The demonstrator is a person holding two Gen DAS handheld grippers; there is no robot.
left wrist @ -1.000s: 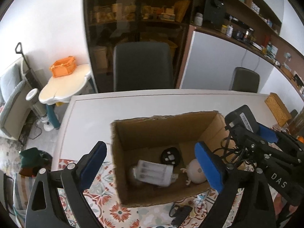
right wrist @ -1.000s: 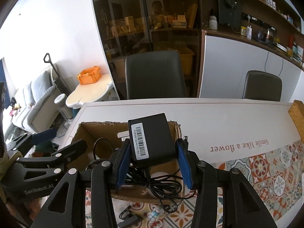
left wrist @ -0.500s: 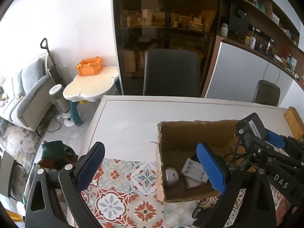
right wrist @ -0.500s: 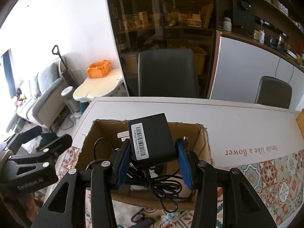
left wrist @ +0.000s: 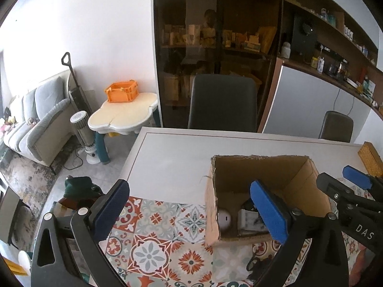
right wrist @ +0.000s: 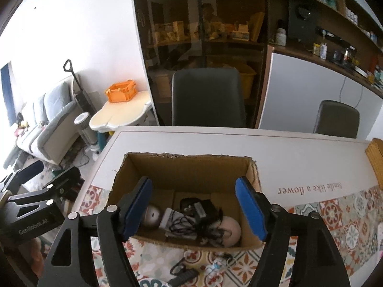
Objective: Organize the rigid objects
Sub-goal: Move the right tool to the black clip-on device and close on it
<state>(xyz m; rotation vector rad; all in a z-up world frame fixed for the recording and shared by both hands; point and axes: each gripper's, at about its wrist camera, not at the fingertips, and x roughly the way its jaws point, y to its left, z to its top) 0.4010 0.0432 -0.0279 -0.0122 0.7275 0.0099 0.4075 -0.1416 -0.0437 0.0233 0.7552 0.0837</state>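
Observation:
An open cardboard box [right wrist: 191, 167] stands on the table and also shows in the left wrist view [left wrist: 263, 167]. Inside lie a black power adapter with tangled cable [right wrist: 198, 211], two pale round objects [right wrist: 153, 216] [right wrist: 231, 227] and a white charger [left wrist: 247, 217]. My right gripper [right wrist: 195, 209] is open and empty above the box's near side. My left gripper [left wrist: 191, 210] is open and empty, to the left of the box over the patterned mat. The right gripper also shows in the left wrist view [left wrist: 344, 186].
A small black object [right wrist: 183, 275] and a small clear item [right wrist: 216, 264] lie on the patterned mat [right wrist: 342, 217] in front of the box. A woven box [right wrist: 377, 162] sits at the table's right edge. A grey chair [right wrist: 208, 100] stands behind the table.
My right gripper opened and let go of the black adapter, which now lies in the box. My left gripper swung away to the left of the box.

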